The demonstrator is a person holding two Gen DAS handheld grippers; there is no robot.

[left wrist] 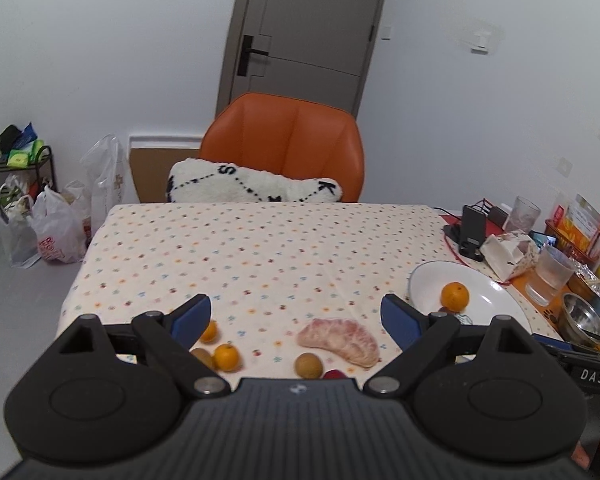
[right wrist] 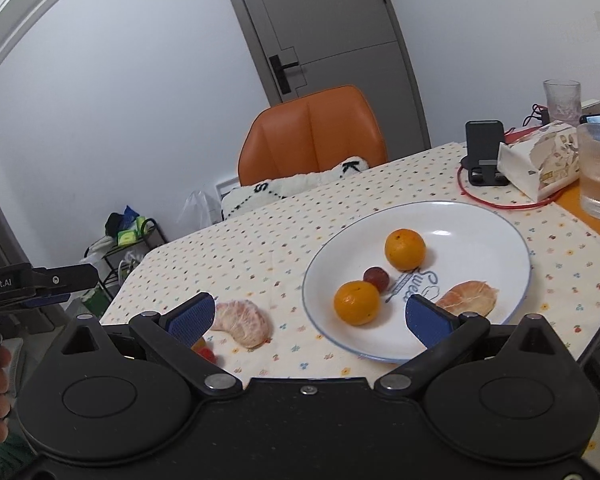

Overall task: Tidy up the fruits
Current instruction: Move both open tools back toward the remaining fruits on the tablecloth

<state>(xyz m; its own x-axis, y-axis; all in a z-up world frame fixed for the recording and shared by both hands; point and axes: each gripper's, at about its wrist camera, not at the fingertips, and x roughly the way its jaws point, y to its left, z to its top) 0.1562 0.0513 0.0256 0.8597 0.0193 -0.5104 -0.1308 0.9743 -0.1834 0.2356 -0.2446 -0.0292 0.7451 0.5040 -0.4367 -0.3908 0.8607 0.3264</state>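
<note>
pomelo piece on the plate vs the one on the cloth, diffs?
The plate pomelo piece lies inside the white plate near its right rim; the cloth pomelo piece lies on the dotted tablecloth, left of the plate. The plate piece looks more orange and tan; the cloth piece is paler pink. A right gripper finger partly hides the plate piece. Both are peeled, curved and ungripped.

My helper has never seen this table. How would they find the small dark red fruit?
Start at the white plate on the dotted tablecloth. Two oranges sit in it; the small dark red fruit lies between them, much smaller and the only dark round thing there.
</note>
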